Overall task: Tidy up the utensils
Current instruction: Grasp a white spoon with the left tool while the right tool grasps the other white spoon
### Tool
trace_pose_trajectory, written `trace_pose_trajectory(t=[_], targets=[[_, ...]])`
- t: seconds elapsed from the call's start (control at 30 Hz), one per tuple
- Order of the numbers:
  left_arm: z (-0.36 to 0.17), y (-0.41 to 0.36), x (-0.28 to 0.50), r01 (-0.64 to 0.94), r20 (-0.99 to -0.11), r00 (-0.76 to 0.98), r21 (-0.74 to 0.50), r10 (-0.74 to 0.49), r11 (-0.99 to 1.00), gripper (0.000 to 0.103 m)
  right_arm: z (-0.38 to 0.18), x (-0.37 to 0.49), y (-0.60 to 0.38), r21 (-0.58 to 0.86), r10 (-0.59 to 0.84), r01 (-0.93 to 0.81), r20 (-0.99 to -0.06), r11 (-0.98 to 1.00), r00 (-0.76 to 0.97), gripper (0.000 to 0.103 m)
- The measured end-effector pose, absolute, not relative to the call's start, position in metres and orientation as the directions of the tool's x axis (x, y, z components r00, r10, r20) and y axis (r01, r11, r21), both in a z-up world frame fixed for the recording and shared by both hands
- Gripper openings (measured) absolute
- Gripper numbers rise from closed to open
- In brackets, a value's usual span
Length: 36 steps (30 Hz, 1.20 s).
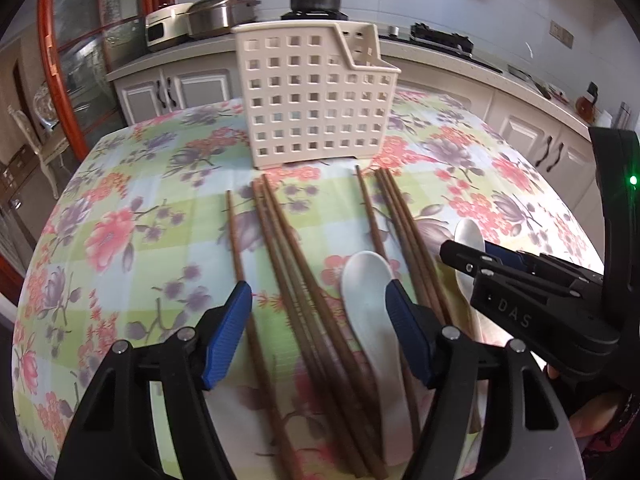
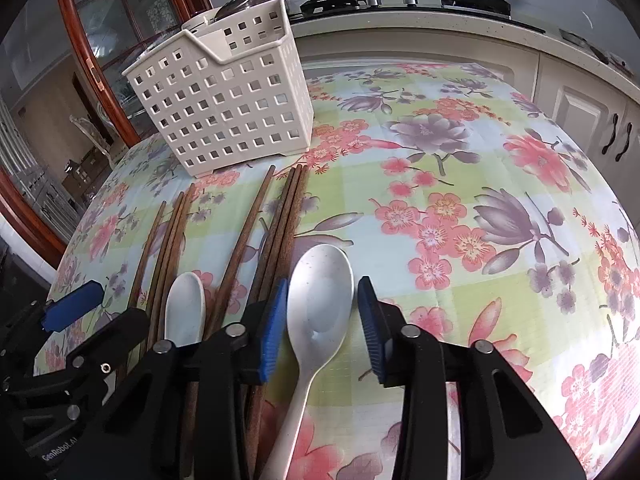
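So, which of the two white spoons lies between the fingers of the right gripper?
The larger spoon, right of all the chopsticks. Its bowl sits between the open right gripper fingers. The smaller spoon lies among the chopsticks, further left.

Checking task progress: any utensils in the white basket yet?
No: the white basket shows nothing inside, while the chopsticks and both spoons lie on the tablecloth.

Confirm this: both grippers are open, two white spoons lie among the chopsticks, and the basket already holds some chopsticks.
Wrong on one count: the basket holds no chopsticks; the right wrist view shows them all lying on the table. Both grippers are open, and two white spoons lie among them.
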<state>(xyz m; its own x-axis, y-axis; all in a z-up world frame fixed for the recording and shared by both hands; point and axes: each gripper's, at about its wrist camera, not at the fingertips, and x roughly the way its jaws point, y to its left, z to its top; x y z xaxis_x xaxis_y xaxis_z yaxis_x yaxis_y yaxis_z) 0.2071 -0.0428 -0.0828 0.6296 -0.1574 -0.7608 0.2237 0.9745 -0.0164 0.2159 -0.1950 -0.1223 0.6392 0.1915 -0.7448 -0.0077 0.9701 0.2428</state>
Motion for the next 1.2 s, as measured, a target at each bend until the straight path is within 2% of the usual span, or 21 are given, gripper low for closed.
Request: trace_pose_trajectory(t=[0.27, 0.33, 0.4, 0.6, 0.9, 1.2], targets=[[-0.088, -0.07, 0.219, 0.312, -0.792, 0.567, -0.047, -0.225, 0.949, 0.058, -0.118, 0.209, -0.207, 0.266, 0.2, -0.002, -0.721, 0.964, 0.663, 0.027], [-0.091, -0.076, 0.225, 0.312, -0.798, 0.565, -0.027, -0.209, 0.95, 0.054, -0.117, 0.207, -0.211, 0.275, 0.203, 0.004, -0.718, 0.961, 0.666, 0.027], [-0.096, -0.082, 0.232, 0.321, -0.809, 0.553, -0.015, -0.2, 0.947, 0.047, -0.116, 0.205, -0.215, 0.281, 0.202, 0.01, -0.714, 0.96, 0.671, 0.027], [-0.11, -0.084, 0.242, 0.326, -0.832, 0.525, 0.003, -0.179, 0.945, 0.036, -0.11, 0.199, -0.219, 0.279, 0.199, 0.006, -0.698, 0.96, 0.688, 0.027], [-0.1, -0.075, 0.233, 0.319, -0.801, 0.558, -0.035, -0.218, 0.947, 0.035, -0.107, 0.194, -0.218, 0.272, 0.2, -0.008, -0.685, 0.962, 0.701, 0.027], [-0.058, -0.052, 0.208, 0.288, -0.699, 0.674, -0.048, -0.239, 0.956, 0.035, -0.081, 0.184, -0.211, 0.239, 0.187, -0.043, -0.626, 0.97, 0.757, 0.027]])
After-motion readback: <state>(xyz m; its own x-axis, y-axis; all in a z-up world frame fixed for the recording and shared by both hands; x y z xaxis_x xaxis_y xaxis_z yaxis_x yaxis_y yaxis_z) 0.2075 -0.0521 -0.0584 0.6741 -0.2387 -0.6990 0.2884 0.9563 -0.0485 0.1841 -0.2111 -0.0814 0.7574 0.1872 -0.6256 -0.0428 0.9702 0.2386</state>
